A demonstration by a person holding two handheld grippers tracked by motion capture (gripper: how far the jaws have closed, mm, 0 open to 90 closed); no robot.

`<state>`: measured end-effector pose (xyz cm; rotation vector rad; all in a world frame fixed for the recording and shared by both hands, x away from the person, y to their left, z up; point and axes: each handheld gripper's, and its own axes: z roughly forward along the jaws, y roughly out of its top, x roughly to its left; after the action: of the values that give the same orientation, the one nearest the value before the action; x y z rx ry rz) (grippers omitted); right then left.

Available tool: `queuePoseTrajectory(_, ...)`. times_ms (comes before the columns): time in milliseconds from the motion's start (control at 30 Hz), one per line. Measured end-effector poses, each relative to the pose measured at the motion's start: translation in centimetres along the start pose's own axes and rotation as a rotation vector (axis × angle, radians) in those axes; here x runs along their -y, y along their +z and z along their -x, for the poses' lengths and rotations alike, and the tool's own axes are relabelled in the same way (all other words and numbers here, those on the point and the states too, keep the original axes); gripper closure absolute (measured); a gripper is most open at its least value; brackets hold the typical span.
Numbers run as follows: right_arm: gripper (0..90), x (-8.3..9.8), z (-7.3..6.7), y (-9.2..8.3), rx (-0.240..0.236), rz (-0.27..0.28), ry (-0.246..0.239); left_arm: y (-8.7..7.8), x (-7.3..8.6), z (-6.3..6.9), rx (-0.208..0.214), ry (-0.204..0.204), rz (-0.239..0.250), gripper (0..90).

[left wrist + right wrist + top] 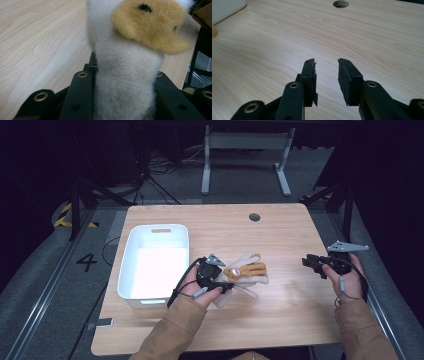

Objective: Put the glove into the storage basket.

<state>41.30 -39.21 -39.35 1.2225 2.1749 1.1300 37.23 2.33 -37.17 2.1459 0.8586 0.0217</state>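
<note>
Leftmost on the wooden table sits a white plastic bin with a handle slot in its far wall; nothing can be seen inside it. Just to its right, the left gripper pinches a plush toy, white with orange patches, which lies sprawled near the table's middle. In the left gripper view the jaws press into the toy's white limb or neck from both sides, below an orange patch with a dark spot.

The toy looks light and soft: the pile squashes between the jaws, and the body will probably droop and swing if lifted. Being fuzzy, it is unlikely to slip, and nothing about it seems fragile. A narrow part, such as the one now clamped, looks the best place to hold, since the bulkier body would likely bulge out of the jaws.

Well apart at the right edge, the right gripper hangs just above bare wood with its jaws spread, holding nothing.
</note>
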Motion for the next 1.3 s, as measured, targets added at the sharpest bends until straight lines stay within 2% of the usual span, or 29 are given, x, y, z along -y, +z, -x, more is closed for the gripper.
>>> queuePoseTrajectory(100,67.0,-0.1,-0.1,0.4,-0.015,-0.021,-0.006,-0.4,-0.4,-0.2,-0.013,-0.016,-0.007,69.6)
queuePoseTrajectory(233,67.0,-0.1,0.2,0.8,-0.033,-0.059,0.014,-1.1,-0.8,-0.7,0.015,-0.112,-0.032,69.4)
queuePoseTrajectory(333,66.4,-0.3,0.4,1.0,-0.043,-0.066,0.028,-1.7,-1.3,-0.9,-0.023,-0.132,-0.046,69.4)
queuePoseTrajectory(400,66.3,-0.5,0.5,1.2,-0.047,-0.084,0.041,-2.1,-1.5,-1.0,-0.031,-0.146,-0.047,69.5)
queuePoseTrajectory(567,65.9,-0.7,0.5,2.2,-0.061,-0.127,0.045,-2.9,-2.2,-1.4,-0.079,-0.146,-0.039,69.4)
queuePoseTrajectory(700,65.8,-0.8,0.4,2.7,-0.07,-0.139,0.045,-3.3,-2.6,-1.7,-0.081,-0.155,-0.041,69.4)
queuePoseTrajectory(900,65.8,-0.8,0.1,3.1,-0.103,-0.175,0.044,-3.8,-3.7,-1.9,-0.104,-0.164,-0.085,69.4)
queuePoseTrajectory(1067,65.8,-0.6,0.2,3.2,-0.108,-0.191,0.041,-4.0,-4.4,-2.3,-0.135,-0.156,-0.104,69.4)
queuePoseTrajectory(1300,65.8,-0.3,0.4,3.1,-0.107,-0.192,0.05,-4.8,-5.0,-2.9,-0.141,-0.174,-0.11,69.4)
